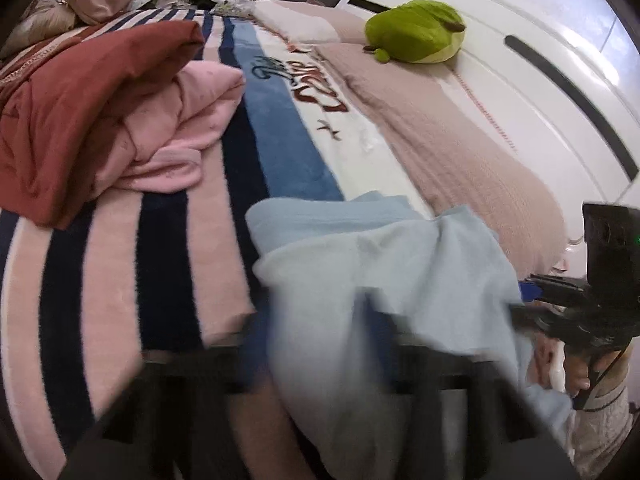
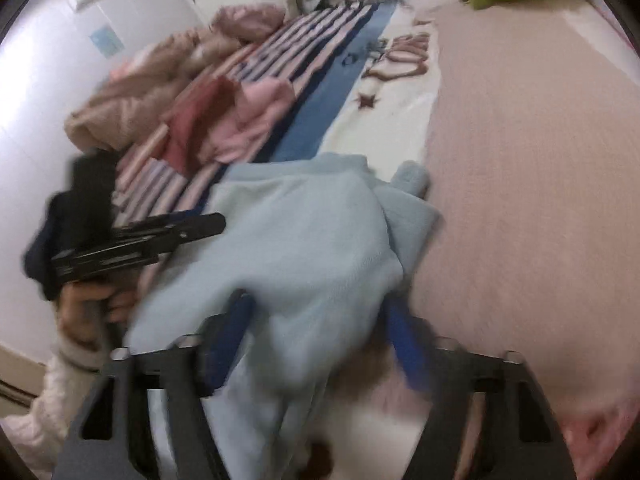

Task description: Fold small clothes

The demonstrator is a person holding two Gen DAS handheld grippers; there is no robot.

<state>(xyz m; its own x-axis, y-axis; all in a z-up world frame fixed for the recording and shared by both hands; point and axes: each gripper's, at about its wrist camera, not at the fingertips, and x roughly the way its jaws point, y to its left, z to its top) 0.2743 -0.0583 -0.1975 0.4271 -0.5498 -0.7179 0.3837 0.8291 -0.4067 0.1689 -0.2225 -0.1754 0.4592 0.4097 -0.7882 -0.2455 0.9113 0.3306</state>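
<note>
1. While the light-blue garment (image 2: 304, 240) lies bunched on the bed (image 2: 540, 200), my right gripper (image 2: 320, 332) straddles its near fold: blue fingers (image 2: 404, 344) on either side of the cloth. The view is blurred, so I can't confirm the pads press on it.
2. My left gripper (image 2: 200, 228) is clenched, jaws together, seen side-on in the right wrist view at the garment's left edge. In its own view the fingers are a blur and cloth drapes over the tips; whether any fabric is pinched, I can't tell.
3. The garment sits across the striped blanket (image 1: 120, 260) and the pink bedspread (image 1: 460, 152), near the bed's front edge, crumpled with a flap turned over at its far right.
4. Handling, my read: soft fleece-like knit, light, limp, no stiffness. It'll sag and slide off itself if held at one point. Not fragile, mild grip on the fuzzy blanket.
5. Best hold: two corners or hem ends, one per gripper, pinched through a single layer so it opens flat, not mid-panel.
6. Further out: a pink garment (image 1: 180, 128) and a dark-red one (image 1: 80, 112) piled on the blanket, well apart from the blue one.
7. At the far end: a green plush toy (image 1: 416, 32).
</note>
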